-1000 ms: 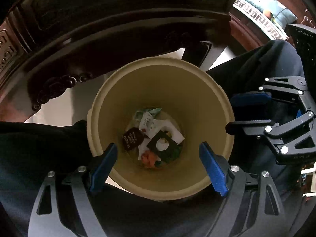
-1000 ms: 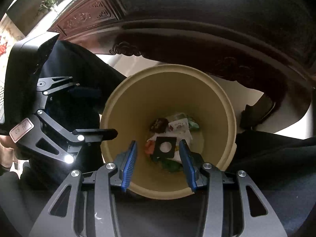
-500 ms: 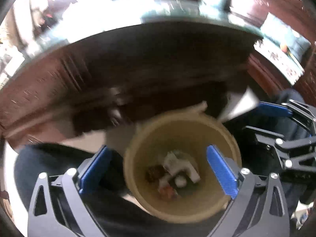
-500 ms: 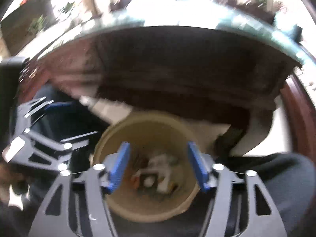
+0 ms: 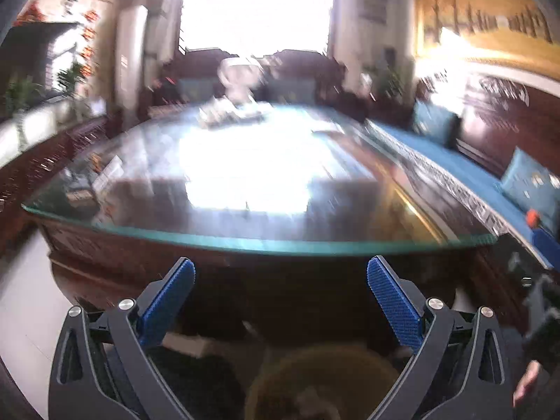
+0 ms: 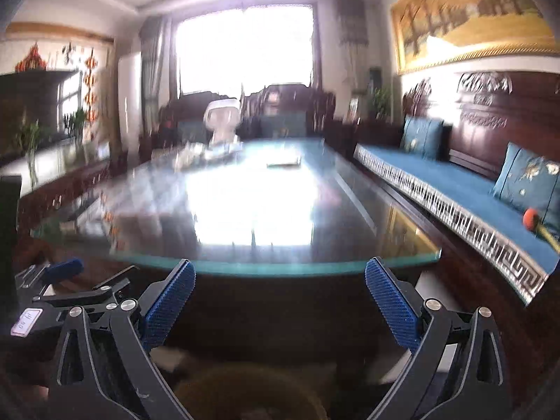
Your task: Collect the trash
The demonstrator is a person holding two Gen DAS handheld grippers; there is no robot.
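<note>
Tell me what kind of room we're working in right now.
It looks like a home living or dining room: a long glass-topped wooden table, a carved wooden bench with blue cushions along the wall, and a large gold-framed painting above it.

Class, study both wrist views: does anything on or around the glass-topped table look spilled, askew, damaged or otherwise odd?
Nothing clearly stands out. The glass-topped table looks intact, with no visible spill; the bin stands below its near edge. Small items at the table's left edge are too blurred to judge.

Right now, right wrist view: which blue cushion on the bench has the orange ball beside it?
The nearer blue cushion, at the frame's right edge; the orange ball lies just below it. The farther cushion has none.
</note>
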